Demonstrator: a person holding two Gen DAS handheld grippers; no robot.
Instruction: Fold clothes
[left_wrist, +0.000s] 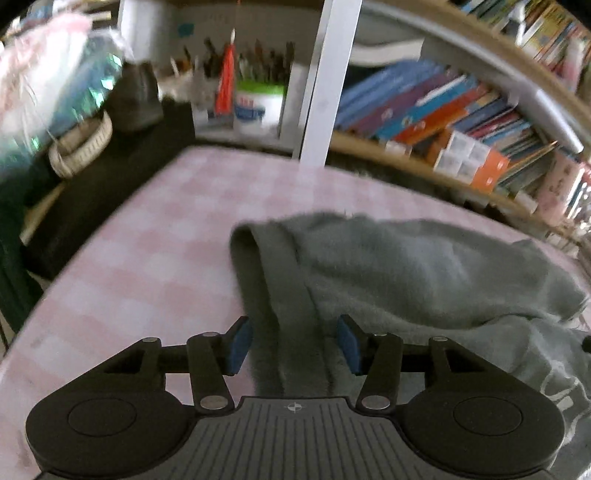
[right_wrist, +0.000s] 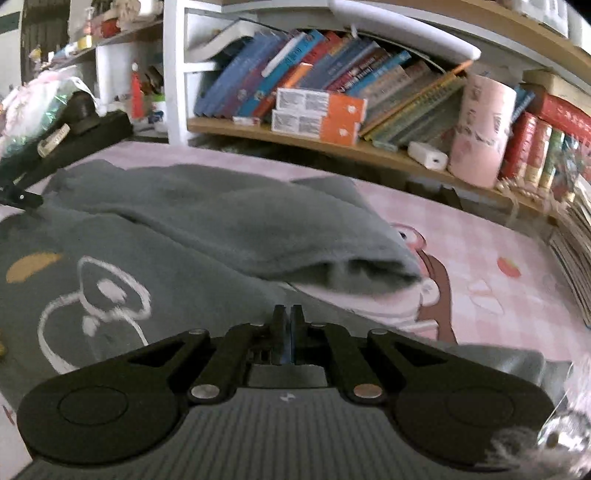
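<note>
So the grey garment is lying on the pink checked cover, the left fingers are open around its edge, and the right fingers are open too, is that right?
Not quite. The right gripper is shut, its fingers pressed together above the grey garment, as the right wrist view shows. The rest holds: the garment lies on the pink checked cover and the left gripper is open around its edge.

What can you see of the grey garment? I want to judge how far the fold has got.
The grey garment is soft, fleecy fabric lying rumpled on the pink checked cover. It bears a white line drawing and an orange patch. A sleeve is laid across the body, its open cuff facing right. The left gripper has open jaws either side of a fabric ridge; the right gripper sits over the body, jaws shut, with no fabric visible between them.
</note>
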